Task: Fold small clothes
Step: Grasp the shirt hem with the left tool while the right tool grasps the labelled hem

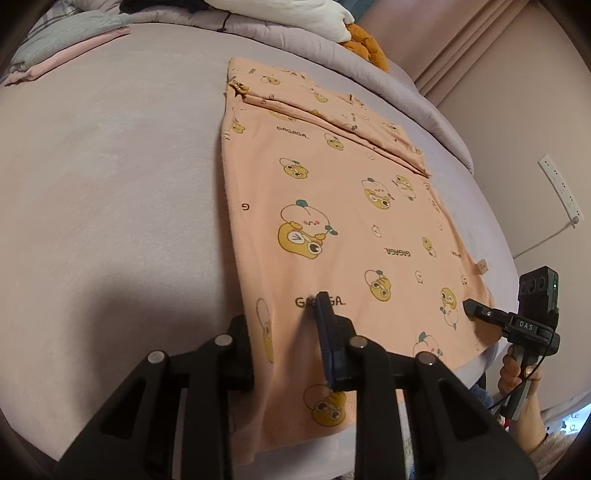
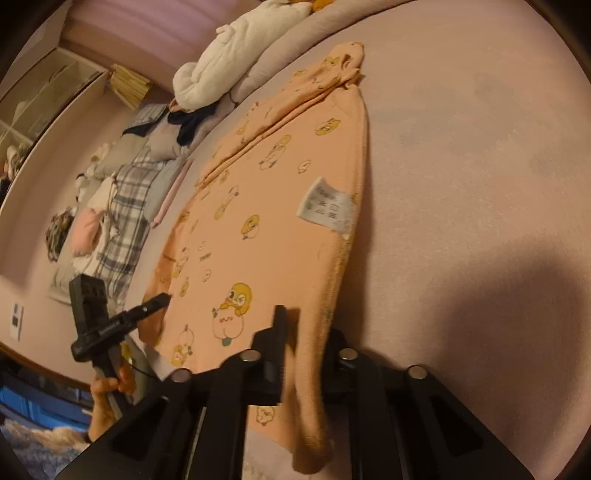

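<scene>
A peach garment (image 1: 332,221) printed with yellow duck cartoons lies flat on the lavender bed (image 1: 110,184), its folded sleeve at the far end. My left gripper (image 1: 284,317) is at the near hem: one finger (image 1: 325,314) lies on top of the cloth, and the other sits at its left edge, with the hem pinched between them. In the right wrist view the garment (image 2: 266,221) shows a white care label (image 2: 325,208). My right gripper (image 2: 306,325) is shut on the near right hem, and the cloth drapes over its far finger. Each view shows the other gripper (image 1: 469,306) (image 2: 162,299) closed on the hem.
Folded clothes (image 1: 55,51) lie at the back left of the bed. White bedding (image 1: 295,14) and an orange plush (image 1: 369,48) are at the head. Plaid bedding (image 2: 125,206) is piled along the wall. A power strip (image 1: 561,188) hangs on the wall. A person's hand (image 1: 513,369) holds the right gripper's handle.
</scene>
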Demonstrator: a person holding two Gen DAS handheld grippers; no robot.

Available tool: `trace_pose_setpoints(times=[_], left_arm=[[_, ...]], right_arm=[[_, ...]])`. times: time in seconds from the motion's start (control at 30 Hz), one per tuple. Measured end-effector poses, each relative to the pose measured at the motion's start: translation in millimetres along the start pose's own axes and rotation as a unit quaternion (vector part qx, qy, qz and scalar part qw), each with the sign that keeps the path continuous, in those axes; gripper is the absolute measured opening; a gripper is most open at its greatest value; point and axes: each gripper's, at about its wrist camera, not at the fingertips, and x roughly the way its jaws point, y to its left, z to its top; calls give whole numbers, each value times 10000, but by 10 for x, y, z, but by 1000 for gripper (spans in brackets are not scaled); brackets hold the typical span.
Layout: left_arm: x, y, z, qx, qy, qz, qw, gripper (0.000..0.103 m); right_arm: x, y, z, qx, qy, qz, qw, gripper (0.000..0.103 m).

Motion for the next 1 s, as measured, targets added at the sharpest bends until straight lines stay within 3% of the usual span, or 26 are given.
trace_pose_setpoints(times=[0.1,0.27,0.5,0.83,1.0], left_arm=[[-24,20,11,-90,-37,-81,9999,10],[-113,136,23,-441,-99,-779,9959,7],[-157,330,39,-1143,-142,-1843,9761,6],[-299,377,163,-1451,-325,-2639,9530,6],[-371,338,292,-1423,-405,-2831,9476,6]], right_arm=[[-35,37,-17,-78,-61,68,9999,10],[-104,125,-8,-116,-230,609,9978,9],[-170,150,58,152,-469,1347,9897,9],[-159,278,206,168,-700,2099,9751,9],[-149,353,318,85,-789,2234,9715,9]])
